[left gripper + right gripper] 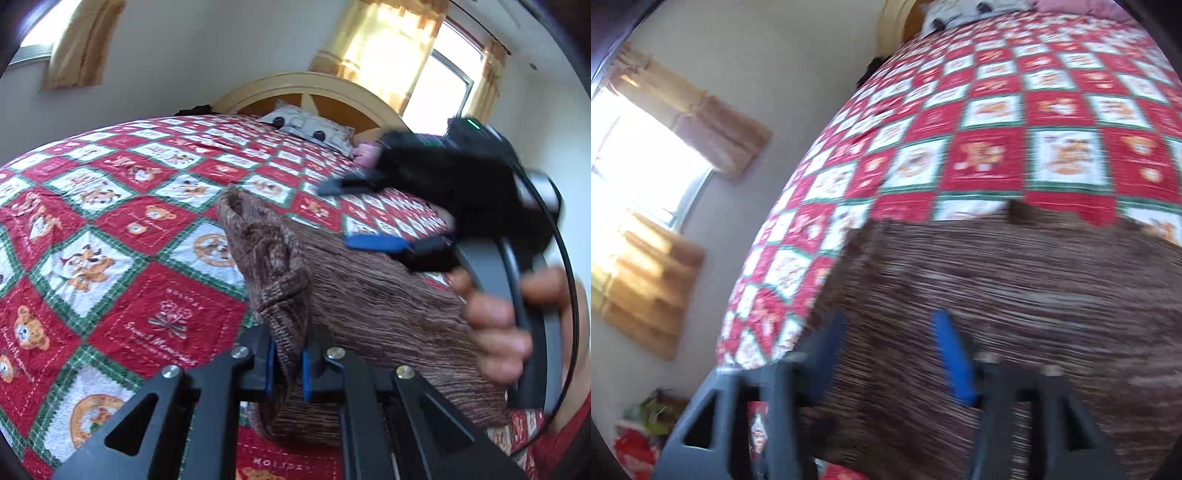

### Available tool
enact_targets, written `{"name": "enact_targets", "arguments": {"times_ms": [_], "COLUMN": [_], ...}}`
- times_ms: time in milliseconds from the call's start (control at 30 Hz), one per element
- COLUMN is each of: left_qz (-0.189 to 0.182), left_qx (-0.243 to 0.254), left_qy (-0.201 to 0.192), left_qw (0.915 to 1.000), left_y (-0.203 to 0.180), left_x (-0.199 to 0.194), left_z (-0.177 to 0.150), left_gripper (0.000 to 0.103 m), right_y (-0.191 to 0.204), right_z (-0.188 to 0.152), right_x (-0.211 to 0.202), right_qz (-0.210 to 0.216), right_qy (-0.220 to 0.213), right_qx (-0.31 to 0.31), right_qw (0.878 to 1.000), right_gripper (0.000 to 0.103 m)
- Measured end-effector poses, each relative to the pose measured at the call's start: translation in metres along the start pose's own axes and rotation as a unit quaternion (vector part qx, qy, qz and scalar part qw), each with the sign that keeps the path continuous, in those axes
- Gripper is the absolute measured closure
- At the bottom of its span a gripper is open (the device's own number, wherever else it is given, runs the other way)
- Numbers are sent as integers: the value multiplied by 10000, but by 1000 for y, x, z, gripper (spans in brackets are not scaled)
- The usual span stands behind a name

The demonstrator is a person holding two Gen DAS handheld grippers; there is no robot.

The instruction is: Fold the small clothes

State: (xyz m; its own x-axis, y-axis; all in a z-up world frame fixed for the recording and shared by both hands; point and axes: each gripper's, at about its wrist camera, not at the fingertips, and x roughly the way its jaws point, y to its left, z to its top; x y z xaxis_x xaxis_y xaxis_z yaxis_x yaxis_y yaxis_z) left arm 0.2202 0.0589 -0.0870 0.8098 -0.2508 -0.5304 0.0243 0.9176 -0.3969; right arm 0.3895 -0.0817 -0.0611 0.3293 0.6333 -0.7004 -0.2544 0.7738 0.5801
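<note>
A brown knitted garment (369,306) lies on the red, white and green quilted bed (110,221). My left gripper (288,369) is shut on a bunched ribbed edge of the garment, held between its blue pads. My right gripper (365,218) shows in the left wrist view at the right, open, its fingers spread above the garment's far edge. In the blurred right wrist view the right gripper (886,354) is open just over the garment (1015,295), nothing between its fingers.
A wooden headboard (314,88) and a patterned pillow (306,125) stand at the bed's far end. Curtained windows (436,74) are in the wall behind. The bed edge and wall (738,110) lie left in the right wrist view, with a colourful bag (639,435) on the floor.
</note>
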Motion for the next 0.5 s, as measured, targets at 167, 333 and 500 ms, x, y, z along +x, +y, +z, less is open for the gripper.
{"name": "enact_targets", "arguments": {"times_ms": [167, 333, 500], "left_qz": [-66, -133, -167], "left_qx": [-27, 79, 226], "left_qy": [-27, -91, -180], "left_qw": [10000, 9998, 9994], "left_y": [2, -2, -8], "left_x": [-2, -4, -10], "left_z": [-2, -4, -7], "left_gripper": [93, 93, 93], "right_y": [37, 77, 85], "right_z": [17, 16, 6], "right_x": [46, 96, 122], "right_qz": [-323, -789, -1510], "right_qy": [620, 1225, 1501], "right_qx": [-529, -1295, -1832], "right_qw": [9962, 9808, 9598], "right_gripper": [38, 38, 38]}}
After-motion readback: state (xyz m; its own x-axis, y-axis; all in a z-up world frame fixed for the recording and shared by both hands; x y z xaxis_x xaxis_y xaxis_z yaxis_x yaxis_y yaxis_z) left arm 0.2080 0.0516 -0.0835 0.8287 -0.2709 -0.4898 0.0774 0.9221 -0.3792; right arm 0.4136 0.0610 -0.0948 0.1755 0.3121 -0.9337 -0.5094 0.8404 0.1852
